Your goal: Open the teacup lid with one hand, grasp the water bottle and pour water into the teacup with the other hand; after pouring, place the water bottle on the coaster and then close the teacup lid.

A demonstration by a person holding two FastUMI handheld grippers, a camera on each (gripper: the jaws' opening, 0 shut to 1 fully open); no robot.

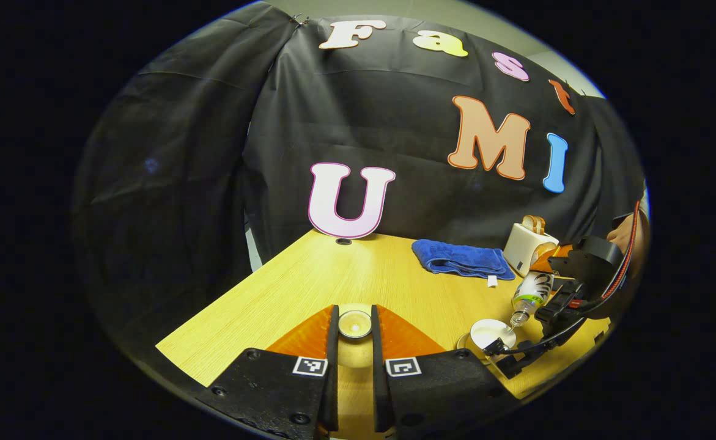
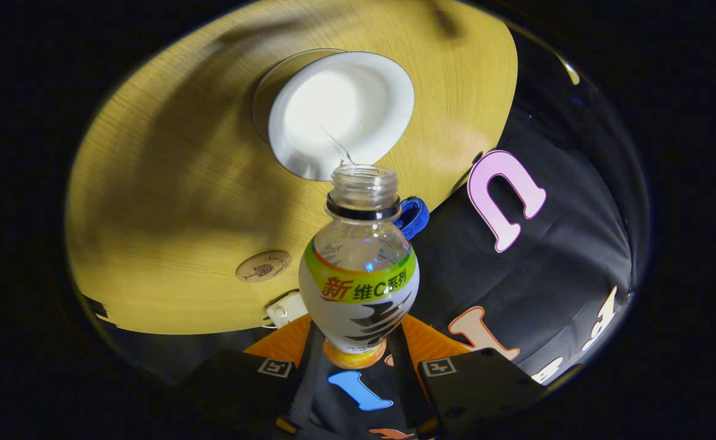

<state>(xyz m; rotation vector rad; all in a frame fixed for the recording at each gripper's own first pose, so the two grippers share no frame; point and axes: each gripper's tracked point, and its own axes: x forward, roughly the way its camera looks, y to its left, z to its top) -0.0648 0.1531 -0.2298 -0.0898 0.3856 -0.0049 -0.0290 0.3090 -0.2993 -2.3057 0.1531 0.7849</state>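
At the near edge of the table (image 1: 284, 287), left gripper view: left gripper (image 1: 354, 333) jaws narrow, pinching the teacup lid (image 1: 354, 324) btwn its fingers, lid held off the cup and above the wood. Further right, nr the table's right edge, the teacup (image 1: 486, 335) stands open, white inside. Right gripper (image 1: 556, 302), w/ a hand behind it, holds the water bottle (image 1: 530, 294) tilted mouth-down over the cup; a thin stream runs from the neck into it. Behind that, toward the far right corner, a white toaster (image 1: 526, 244) w/ bread in the slot. Blue towel (image 1: 461, 260) folded just left of it, nr the far edge. Small dark hole in the top at the far edge by the cloth wall.

In the right gripper view, nearest first: right gripper (image 2: 356, 360) jaws set abt bottle-width, both fingers pressing the bottle's (image 2: 361, 287) lower body. Cap off, neck pointing away at the cup. Cup (image 2: 340, 113) lies just past the bottle mouth, a trickle of water arcing over its rim. Round coaster (image 2: 263, 266) flat on the table (image 2: 168, 183), left of the bottle, well apart from the cup. A bit of the towel (image 2: 414, 217) peeks out beside the bottle's neck.
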